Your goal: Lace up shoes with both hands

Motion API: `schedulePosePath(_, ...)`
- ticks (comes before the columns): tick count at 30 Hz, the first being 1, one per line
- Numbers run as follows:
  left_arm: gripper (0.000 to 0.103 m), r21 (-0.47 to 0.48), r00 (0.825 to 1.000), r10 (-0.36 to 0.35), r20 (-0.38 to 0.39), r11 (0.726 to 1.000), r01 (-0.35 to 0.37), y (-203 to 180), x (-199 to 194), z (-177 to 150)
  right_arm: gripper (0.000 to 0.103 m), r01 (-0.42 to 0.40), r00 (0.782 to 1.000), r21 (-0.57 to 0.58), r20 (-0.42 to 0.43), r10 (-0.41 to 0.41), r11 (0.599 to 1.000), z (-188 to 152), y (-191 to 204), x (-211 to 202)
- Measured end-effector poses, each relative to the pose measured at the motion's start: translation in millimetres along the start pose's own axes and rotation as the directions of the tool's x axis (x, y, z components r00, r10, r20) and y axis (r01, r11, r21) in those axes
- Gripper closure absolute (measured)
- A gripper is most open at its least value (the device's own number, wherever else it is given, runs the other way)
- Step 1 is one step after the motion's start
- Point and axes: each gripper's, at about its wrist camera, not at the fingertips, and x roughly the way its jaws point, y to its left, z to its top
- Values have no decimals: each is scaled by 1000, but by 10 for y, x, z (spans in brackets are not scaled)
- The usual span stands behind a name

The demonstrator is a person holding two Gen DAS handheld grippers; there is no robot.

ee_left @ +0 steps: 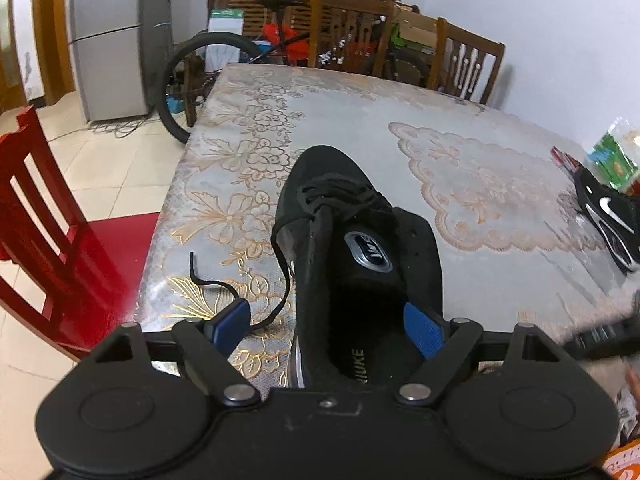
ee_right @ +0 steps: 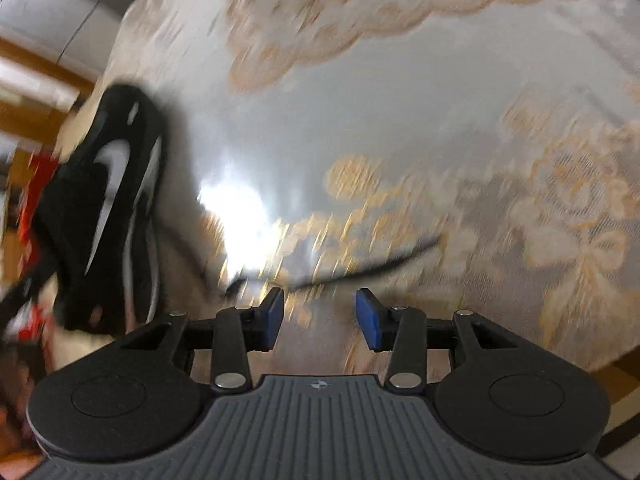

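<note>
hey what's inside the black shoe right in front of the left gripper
Inside the shoe shows a dark insole with printed letters, the tongue's oval badge, and one blue finger of the left gripper. The toe end is hidden under the tongue.

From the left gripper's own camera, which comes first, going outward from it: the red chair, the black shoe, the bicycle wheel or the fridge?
Nearest first from the left gripper:
1. Black shoe, between its fingers, heel end.
2. Red chair, left, beside the table.
3. Bicycle wheel, past the table's far left corner.
4. Fridge, behind the wheel; close to it.
</note>
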Motion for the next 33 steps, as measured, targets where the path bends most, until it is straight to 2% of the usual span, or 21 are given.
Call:
schedulePosePath(2, 21, 5, 1000, -7, -7, 1000, 7, 22, 0, -18, 63, -8, 994, -8, 113, 9, 1000, 100, 39, 61)
schedulePosePath(4, 21, 8, 1000, -20, -13, 1000, 20, 38, 2, -30, 61, -12, 977, -29, 215, 18, 999, 236, 126, 157)
schedulePosePath(7, 21, 23, 1000, -29, -12, 999, 29, 44, -9, -43, 61, 11, 954, -60, 301, 7, 998, 461, 339, 309)
schedulePosePath(10, 21, 24, 999, -44, 3, 999, 44, 66, -44, -64, 61, 45, 943, -37, 332, -31, 998, 502, 496, 273)
schedulePosePath(14, 21, 11, 999, -47, 27, 999, 47, 115, -84, -107, 59, 138, 938, -18, 324, -125, 990, 264, 476, 278)
schedulePosePath(16, 21, -1, 998, -41, 37, 999, 41, 145, -106, -105, 59, 173, 944, -53, 293, -150, 984, 180, 509, 412)
schedulePosePath(17, 21, -9, 998, -38, 42, 999, 38, 162, -118, -103, 59, 200, 939, -83, 300, -167, 976, 142, 547, 463)
schedulePosePath(18, 21, -17, 998, -34, 47, 999, 35, 179, -131, -101, 62, 238, 926, -127, 330, -186, 963, 103, 590, 483)
schedulePosePath(19, 21, -23, 998, -28, 55, 999, 30, 191, -148, -97, 74, 275, 913, -172, 355, -201, 946, 73, 633, 509)
schedulePosePath(20, 21, -28, 998, -19, 64, 999, 21, 202, -165, -90, 96, 306, 905, -222, 369, -210, 926, 58, 679, 544)
schedulePosePath(21, 21, -35, 997, -9, 73, 999, 12, 212, -181, -83, 100, 336, 897, -271, 384, -219, 902, 44, 725, 579)
schedulePosePath(23, 21, -54, 995, 8, 97, 999, -3, 237, -214, -65, 102, 375, 886, -349, 407, -222, 859, 30, 798, 630)
schedulePosePath(24, 21, -66, 994, 21, 108, 998, -14, 249, -229, -53, 102, 335, 896, -349, 406, -181, 875, 66, 789, 589)
schedulePosePath(26, 21, -88, 992, 47, 120, 995, -37, 262, -232, -23, 102, 207, 904, -366, 427, -34, 907, 150, 795, 395)
schedulePosePath(27, 21, -98, 990, 62, 125, 994, -50, 267, -231, -7, 102, 138, 900, -418, 432, 63, 898, 167, 861, 233)
schedulePosePath(28, 21, -103, 989, 74, 125, 993, -61, 263, -224, 9, 101, 78, 892, -487, 423, 157, 870, 171, 969, 103)
schedulePosePath(30, 21, -117, 985, 109, 135, 989, -94, 243, -229, 22, 101, -12, 882, -637, 357, 309, 771, 150, 1229, -106)
schedulePosePath(31, 21, -126, 981, 131, 142, 985, -113, 236, -237, 26, 101, -47, 877, -703, 311, 366, 710, 131, 1361, -185)
schedulePosePath(33, 21, -170, 977, 168, 129, 975, -145, 266, -242, 37, 101, -63, 882, -808, 229, 411, 585, 77, 1582, -203)
